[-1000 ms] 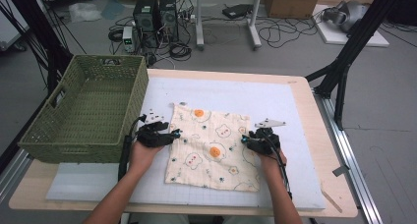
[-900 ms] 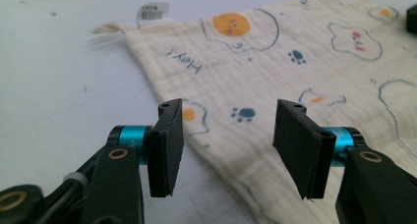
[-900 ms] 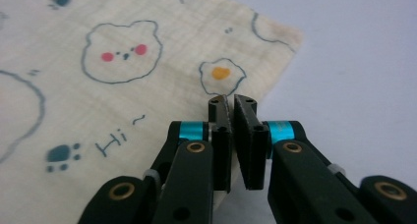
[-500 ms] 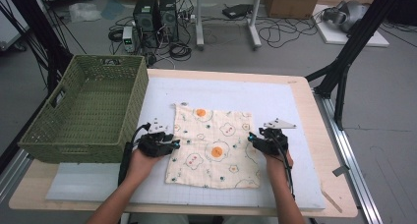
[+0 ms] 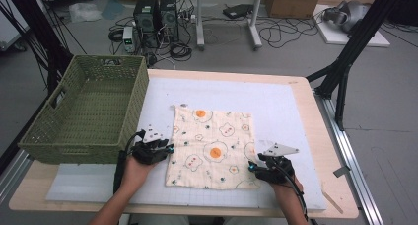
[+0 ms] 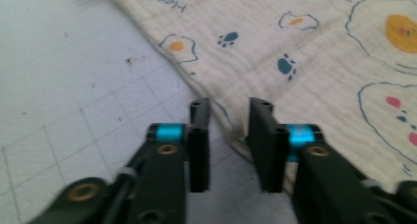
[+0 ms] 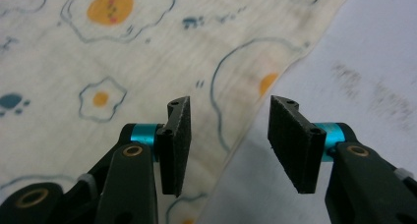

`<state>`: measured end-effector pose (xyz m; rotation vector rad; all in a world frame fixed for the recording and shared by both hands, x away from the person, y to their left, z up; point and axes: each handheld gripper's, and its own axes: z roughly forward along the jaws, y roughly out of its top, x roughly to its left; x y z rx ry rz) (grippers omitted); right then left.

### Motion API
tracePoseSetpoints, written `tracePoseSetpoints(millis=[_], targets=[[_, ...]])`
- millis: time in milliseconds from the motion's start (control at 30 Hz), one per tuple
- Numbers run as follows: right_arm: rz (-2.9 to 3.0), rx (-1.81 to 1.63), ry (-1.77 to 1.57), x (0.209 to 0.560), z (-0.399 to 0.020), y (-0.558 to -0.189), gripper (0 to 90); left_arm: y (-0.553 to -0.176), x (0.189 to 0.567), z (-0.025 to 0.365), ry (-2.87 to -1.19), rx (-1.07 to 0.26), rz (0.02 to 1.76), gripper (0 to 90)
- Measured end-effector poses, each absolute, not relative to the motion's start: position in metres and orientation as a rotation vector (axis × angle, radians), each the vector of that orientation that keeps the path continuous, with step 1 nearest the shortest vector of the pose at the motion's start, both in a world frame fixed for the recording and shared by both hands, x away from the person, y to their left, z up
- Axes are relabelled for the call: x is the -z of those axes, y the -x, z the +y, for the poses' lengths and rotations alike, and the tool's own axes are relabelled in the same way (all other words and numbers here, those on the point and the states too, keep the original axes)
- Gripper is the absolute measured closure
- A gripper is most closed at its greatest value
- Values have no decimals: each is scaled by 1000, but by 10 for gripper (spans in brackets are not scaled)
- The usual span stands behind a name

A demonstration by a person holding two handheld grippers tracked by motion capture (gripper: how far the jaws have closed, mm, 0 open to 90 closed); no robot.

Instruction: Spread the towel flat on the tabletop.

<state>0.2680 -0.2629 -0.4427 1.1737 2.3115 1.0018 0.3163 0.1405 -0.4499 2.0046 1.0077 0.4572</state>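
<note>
Wooden table with a white gridded mat (image 5: 296, 111) on top. Cream muslin cloth printed with fried eggs (image 5: 212, 146) lies flat mid-mat: likely light, soft and limp; best pinched at an edge. Left gripper (image 6: 228, 130) straddles its left hem, jaws partly apart, just been opening. Right gripper (image 7: 228, 135) straddles the right edge, gaping, nothing clamped. Green wicker basket (image 5: 118, 72) to the left.

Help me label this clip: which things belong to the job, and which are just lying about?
In the job:
- egg-print cloth
- left claw, open at its left edge
- right claw, open at its right edge

Lying about:
- green basket
- computer towers
- floor cables
</note>
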Motion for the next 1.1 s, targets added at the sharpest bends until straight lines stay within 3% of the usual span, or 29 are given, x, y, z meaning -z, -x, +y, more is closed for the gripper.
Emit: tracePoseSetpoints(millis=[100,200,333,600,667,733,900,1100], targets=[[2332,-1020,-1178,444,-265,-263,614,-315,450,143,-1971,-453,1031,520],[2359,-1014,-1180,443,-268,-257,833,-314,449,145,-1954,-447,1019,497],[2366,-953,-1158,439,-268,-248,854,-312,448,145,-1944,-424,1004,492],[2167,-1060,-1182,430,-281,-247,352,-310,440,151,-1852,-362,934,426],[2118,-1068,-1171,425,-284,-248,302,-309,437,152,-1830,-353,908,406],[2067,-1080,-1148,422,-287,-249,221,-308,434,151,-1793,-364,895,321],[2038,-1113,-1119,418,-295,-253,112,-306,430,152,-1746,-379,852,179],[2040,-1097,-1073,417,-300,-255,111,-304,429,154,-1734,-392,841,179]])
